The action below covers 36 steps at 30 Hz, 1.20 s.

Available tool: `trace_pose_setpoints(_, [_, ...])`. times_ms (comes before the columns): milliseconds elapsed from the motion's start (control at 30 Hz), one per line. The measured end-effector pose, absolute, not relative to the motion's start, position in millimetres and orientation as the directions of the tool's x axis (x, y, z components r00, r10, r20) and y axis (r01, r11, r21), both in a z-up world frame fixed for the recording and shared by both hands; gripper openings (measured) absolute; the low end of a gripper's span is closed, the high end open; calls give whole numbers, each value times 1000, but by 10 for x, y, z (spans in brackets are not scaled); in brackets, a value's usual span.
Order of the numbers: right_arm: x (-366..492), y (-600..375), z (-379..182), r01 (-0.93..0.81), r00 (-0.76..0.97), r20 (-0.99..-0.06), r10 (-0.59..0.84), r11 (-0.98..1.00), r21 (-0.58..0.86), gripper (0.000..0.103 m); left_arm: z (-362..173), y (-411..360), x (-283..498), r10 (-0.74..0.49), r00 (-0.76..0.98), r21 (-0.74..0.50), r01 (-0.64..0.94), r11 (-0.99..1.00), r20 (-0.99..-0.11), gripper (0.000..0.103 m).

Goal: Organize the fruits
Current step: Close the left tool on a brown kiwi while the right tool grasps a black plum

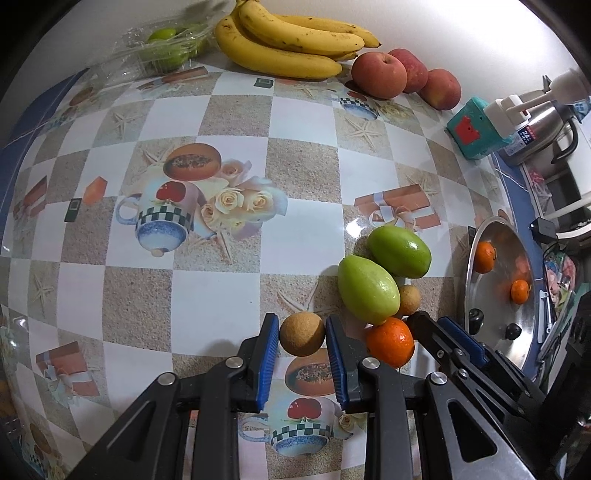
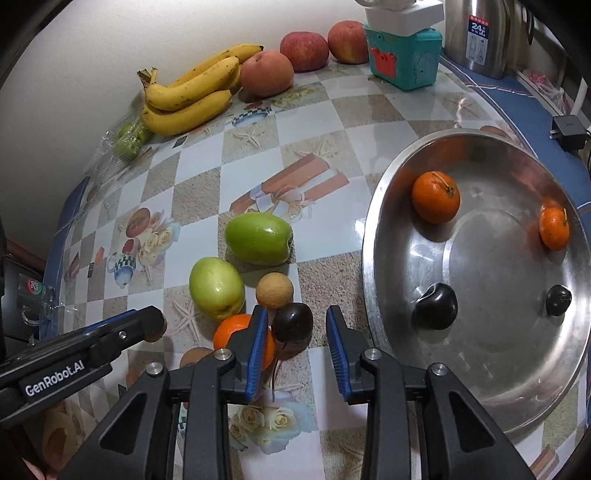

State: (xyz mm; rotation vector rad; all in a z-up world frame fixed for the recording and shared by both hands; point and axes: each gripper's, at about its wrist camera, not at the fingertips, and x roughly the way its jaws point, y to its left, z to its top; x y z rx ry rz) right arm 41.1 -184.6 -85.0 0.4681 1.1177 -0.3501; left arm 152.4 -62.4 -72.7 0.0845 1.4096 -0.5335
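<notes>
My left gripper point(image 1: 302, 319) is shut on a small tan longan point(image 1: 302, 334), which both blue pads press just above the tablecloth. My right gripper point(image 2: 297, 310) stands open around a dark round fruit point(image 2: 293, 322). Its left pad touches the fruit and a gap shows at the right pad. Just beyond lie a second longan point(image 2: 274, 290), a mandarin point(image 2: 232, 330) and two green fruits point(image 2: 258, 238) point(image 2: 216, 286). To the right, a steel plate point(image 2: 373, 236) holds two mandarins point(image 2: 436, 197) and two dark fruits point(image 2: 436, 306). The left gripper point(image 2: 151, 321) reaches in from the left.
Along the back wall lie bananas point(image 1: 288, 40), three red apples point(image 1: 378, 74) and a clear plastic box of green fruit point(image 1: 162, 44). A teal box point(image 2: 402, 55) and a steel flask point(image 2: 476, 33) stand at the back right. A black charger point(image 2: 569, 127) lies beyond the plate.
</notes>
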Motion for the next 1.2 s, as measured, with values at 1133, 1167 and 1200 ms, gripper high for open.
trace_pose_setpoints(1133, [426, -1843, -887, 491, 401, -916, -2, 845, 213, 21, -666, -616, 1523, -307, 76, -253, 401, 880, -949, 28])
trace_pose_setpoints(1167, [426, -1842, -888, 492, 401, -916, -2, 844, 214, 21, -667, -614, 1523, -307, 75, -253, 401, 880, -949, 28])
trace_pose_setpoints(1200, [426, -1840, -889, 492, 401, -916, -1, 844, 214, 21, -668, -612, 1524, -307, 75, -253, 401, 880, -949, 28])
